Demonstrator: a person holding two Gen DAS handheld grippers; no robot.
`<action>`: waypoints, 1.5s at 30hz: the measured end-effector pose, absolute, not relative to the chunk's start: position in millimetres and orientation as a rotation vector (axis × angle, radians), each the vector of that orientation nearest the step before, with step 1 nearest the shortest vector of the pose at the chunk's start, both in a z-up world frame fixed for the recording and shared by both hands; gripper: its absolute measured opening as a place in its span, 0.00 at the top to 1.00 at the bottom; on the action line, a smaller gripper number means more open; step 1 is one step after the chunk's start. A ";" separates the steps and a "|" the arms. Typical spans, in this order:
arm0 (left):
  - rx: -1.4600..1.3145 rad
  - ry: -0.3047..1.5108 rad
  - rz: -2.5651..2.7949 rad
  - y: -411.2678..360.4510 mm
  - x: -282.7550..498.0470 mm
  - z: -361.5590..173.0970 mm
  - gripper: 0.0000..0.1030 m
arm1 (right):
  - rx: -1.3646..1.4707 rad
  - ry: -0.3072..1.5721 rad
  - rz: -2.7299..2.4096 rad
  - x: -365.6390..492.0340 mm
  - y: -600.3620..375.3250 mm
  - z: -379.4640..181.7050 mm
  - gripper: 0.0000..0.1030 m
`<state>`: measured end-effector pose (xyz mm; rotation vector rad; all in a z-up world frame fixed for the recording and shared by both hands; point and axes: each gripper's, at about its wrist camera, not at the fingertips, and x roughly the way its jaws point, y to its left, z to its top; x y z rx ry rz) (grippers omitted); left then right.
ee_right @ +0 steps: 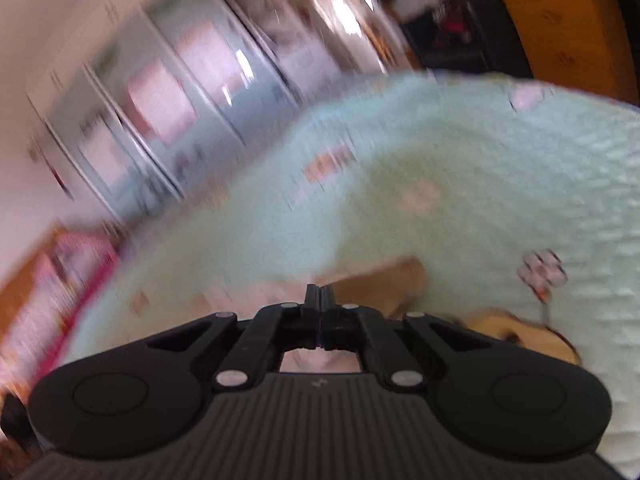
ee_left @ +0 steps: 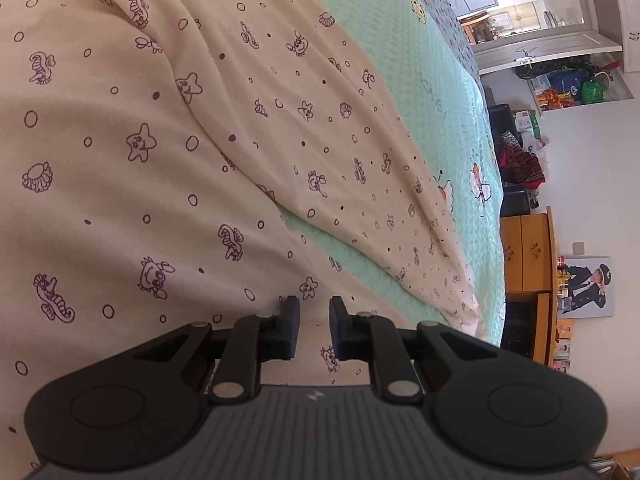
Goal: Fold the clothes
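Cream printed garment [ee_left: 168,152] spread on the green bedspread [ee_left: 448,92].
My left gripper [ee_left: 314,322] hovers over the garment, jaws parted and empty; my right gripper [ee_right: 320,300] has jaws pressed together over blurred cream cloth.

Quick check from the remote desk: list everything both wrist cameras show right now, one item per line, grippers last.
printed garment: one, cream with purple sea-creature doodles, spread rumpled over the bedspread, filling the left wrist view.
bedspread: one, mint green quilted with bee cartoons, under the garment.
wooden cabinet: one, orange-brown, beyond the bed.
framed picture: one, on the wall past the cabinet.
left gripper: black, jaws apart over the garment.
right gripper: black, jaws together over the bedspread; view blurred, any pinched cloth unclear.
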<state>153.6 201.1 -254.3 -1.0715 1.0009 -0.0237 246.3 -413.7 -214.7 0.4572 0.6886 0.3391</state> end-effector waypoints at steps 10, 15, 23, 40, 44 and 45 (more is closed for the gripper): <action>-1.064 1.003 -0.013 202.8 153.5 -252.1 0.86 | 0.495 0.718 0.104 251.6 -434.0 -215.0 0.73; -1.060 1.011 -0.017 199.9 154.7 -252.0 0.85 | 0.462 0.780 0.087 293.0 -427.5 -225.1 0.72; -1.063 1.010 -0.006 205.1 154.5 -254.0 0.85 | 0.478 0.804 0.121 325.4 -412.4 -247.9 0.93; -1.028 1.019 -0.016 203.1 157.0 -249.1 0.85 | 0.439 0.641 0.029 337.9 -411.2 -210.5 0.77; -1.039 1.013 -0.001 208.3 156.0 -251.9 0.84 | 0.576 0.626 -0.008 317.0 -420.2 -224.5 0.62; -1.040 1.012 -0.001 207.8 156.0 -252.6 0.84 | 0.611 0.621 -0.017 311.7 -422.5 -228.0 0.62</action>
